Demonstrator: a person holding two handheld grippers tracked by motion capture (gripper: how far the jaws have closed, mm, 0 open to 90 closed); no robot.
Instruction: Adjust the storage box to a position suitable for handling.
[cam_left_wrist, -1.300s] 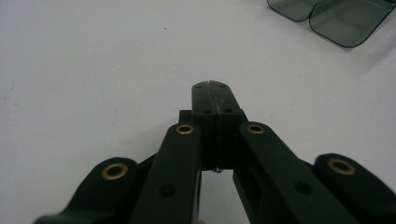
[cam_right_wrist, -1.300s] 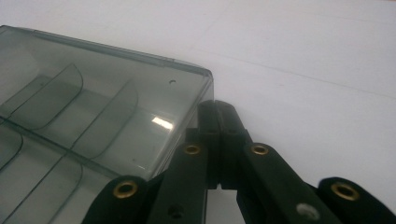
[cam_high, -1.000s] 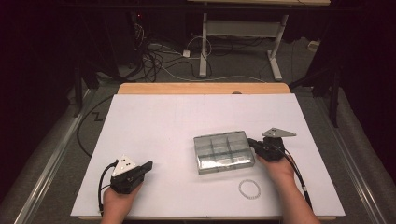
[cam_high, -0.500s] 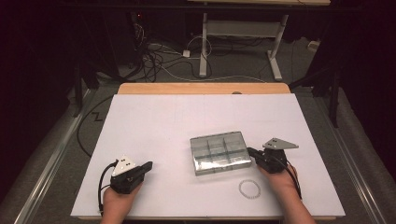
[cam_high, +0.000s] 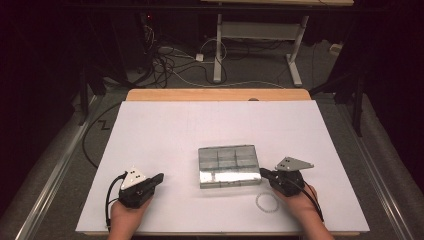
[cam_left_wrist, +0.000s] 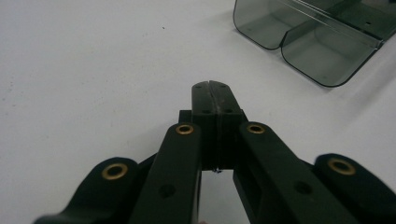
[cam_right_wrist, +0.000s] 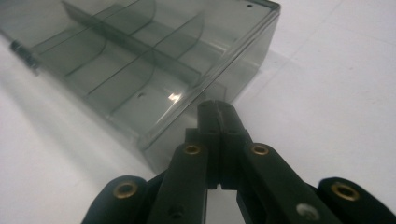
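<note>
High view above the table (cam_high: 165, 130); both tongs views low, close, sharing the box (cam_high: 229, 165).

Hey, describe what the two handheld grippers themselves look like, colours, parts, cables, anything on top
Both are black. The left gripper and the right gripper each carry a grey three-cornered plate on top and trail a black cable toward the person. In the gripper views, each has two flat black jaws on black link arms with brass-coloured rivets. The forearms are bare, with no sleeves in view.

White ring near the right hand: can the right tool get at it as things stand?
Probably yes. The ring lies bare on the table just beside the right tool, apart from the compartment box; the shut jaws must open first.
</note>
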